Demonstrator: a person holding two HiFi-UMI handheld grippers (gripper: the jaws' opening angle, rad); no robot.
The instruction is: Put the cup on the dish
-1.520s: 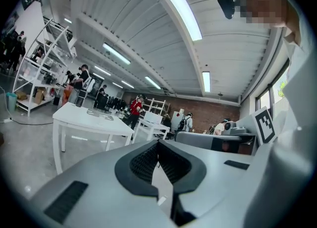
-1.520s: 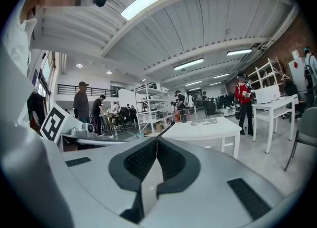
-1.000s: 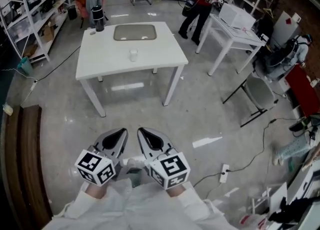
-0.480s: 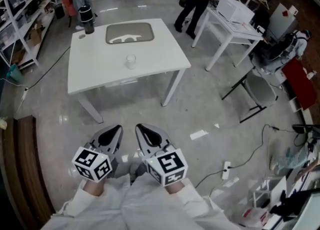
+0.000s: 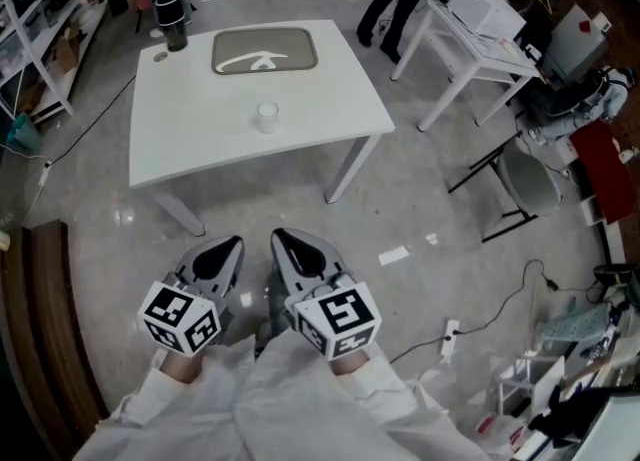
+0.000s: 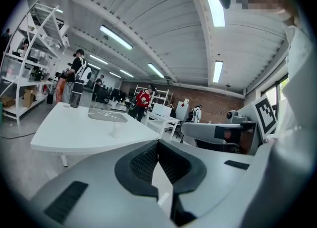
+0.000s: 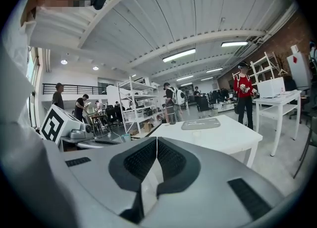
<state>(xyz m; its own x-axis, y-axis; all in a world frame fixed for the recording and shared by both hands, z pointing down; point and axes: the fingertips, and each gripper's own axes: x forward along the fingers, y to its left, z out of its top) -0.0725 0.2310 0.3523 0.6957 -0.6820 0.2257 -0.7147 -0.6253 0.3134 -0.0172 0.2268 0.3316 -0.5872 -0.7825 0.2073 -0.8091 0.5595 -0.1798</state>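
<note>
A small white cup (image 5: 266, 115) stands upright near the middle of the white table (image 5: 190, 144). Beyond it, at the table's far side, lies the flat grey dish (image 5: 264, 51). Both grippers hang over the floor, well short of the table's near edge. My left gripper (image 5: 224, 249) is shut and empty, and so is my right gripper (image 5: 291, 243) beside it. In the left gripper view the closed left gripper (image 6: 158, 144) points at the cup (image 6: 115, 130) and dish (image 6: 106, 116). From the right gripper (image 7: 157, 142) the cup (image 7: 196, 134) and dish (image 7: 200, 123) show far ahead.
A dark bottle (image 5: 174, 21) stands at the table's far left corner. A second white table (image 5: 480, 44) and a folding chair (image 5: 520, 184) are to the right, shelving (image 5: 40, 39) to the left, a wooden bench (image 5: 45, 329) near left. Cables and a power strip (image 5: 448, 337) lie on the floor. People stand beyond the table.
Both grippers have moved forward together toward the white table, which now sits closer and larger in the head view. Their jaws have stayed shut.
</note>
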